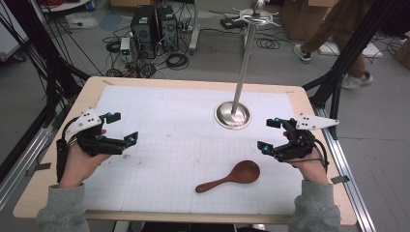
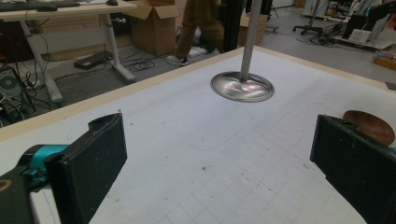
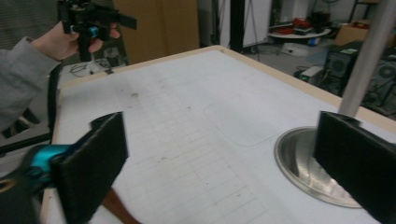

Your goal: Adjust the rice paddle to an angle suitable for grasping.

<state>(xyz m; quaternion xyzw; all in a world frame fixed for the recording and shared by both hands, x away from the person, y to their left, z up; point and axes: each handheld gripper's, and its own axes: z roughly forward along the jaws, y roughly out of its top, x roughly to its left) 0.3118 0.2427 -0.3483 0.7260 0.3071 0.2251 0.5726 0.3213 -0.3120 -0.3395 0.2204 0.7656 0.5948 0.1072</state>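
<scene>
On the white table mat (image 1: 183, 125) lies a dark reddish-brown wooden spoon (image 1: 228, 177), both grippers' jaws apart.

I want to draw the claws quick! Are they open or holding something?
Left gripper: open, holding nothing.
Right gripper: open, holding nothing; the wooden spoon lies on the table.

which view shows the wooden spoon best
The high view: the whole wooden spoon lies in plain sight. The left gripper view shows just its bowl behind a jaw; the right gripper view shows a bit of handle at the bottom edge.
</scene>
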